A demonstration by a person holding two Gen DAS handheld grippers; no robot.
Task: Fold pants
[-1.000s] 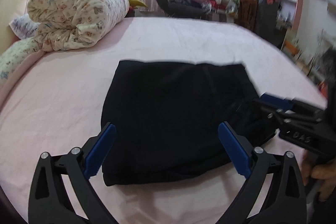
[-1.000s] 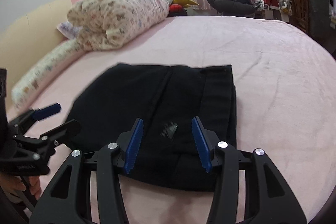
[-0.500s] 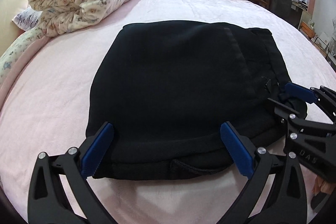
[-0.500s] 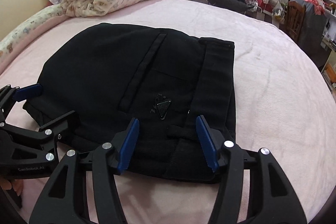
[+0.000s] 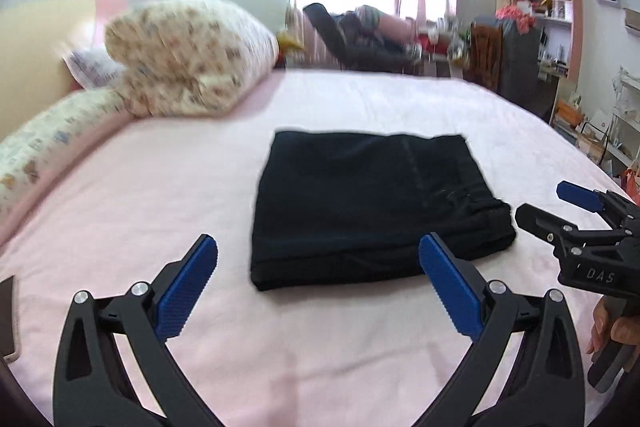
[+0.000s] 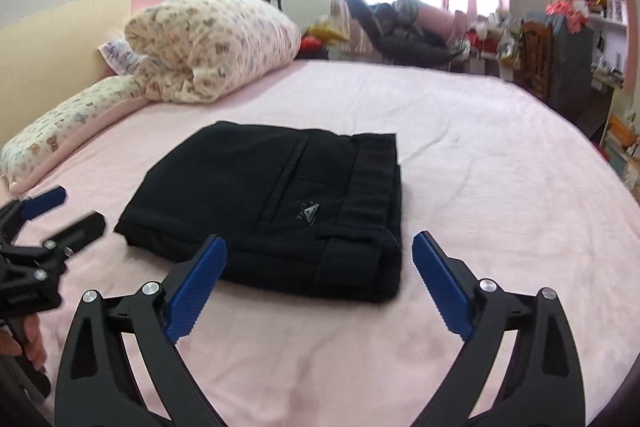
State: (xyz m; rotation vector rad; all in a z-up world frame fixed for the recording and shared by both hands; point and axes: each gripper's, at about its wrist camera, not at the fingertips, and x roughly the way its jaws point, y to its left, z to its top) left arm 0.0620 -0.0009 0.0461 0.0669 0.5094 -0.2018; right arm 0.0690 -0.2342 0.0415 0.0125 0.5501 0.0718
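The black pants [image 5: 372, 203] lie folded into a thick square on the pink bed sheet [image 5: 180, 187]. In the right wrist view the pants [image 6: 280, 203] show a back pocket, a small logo and the waistband on the right. My left gripper [image 5: 320, 267] is open, just short of the near edge and clear of the cloth. My right gripper [image 6: 320, 259] is opening wide, its blue pads either side of the pants' near right corner and nothing pressed between them. Each gripper also shows at the side of the other view: the right gripper [image 5: 548, 207] and the left gripper [image 6: 60, 207].
A rolled floral quilt [image 6: 208, 47] and a long floral bolster [image 6: 68, 127] lie at the bed's far left. A dark chair heaped with clothes [image 6: 400, 31] stands by the window. Shelves and furniture [image 5: 536, 39] line the right wall. A flat dark object [image 5: 8, 319] lies at the left edge.
Both grippers have drawn back from the pants toward the near edge of the bed. The right gripper's jaws have spread from half-shut to wide; the pants stay flat.
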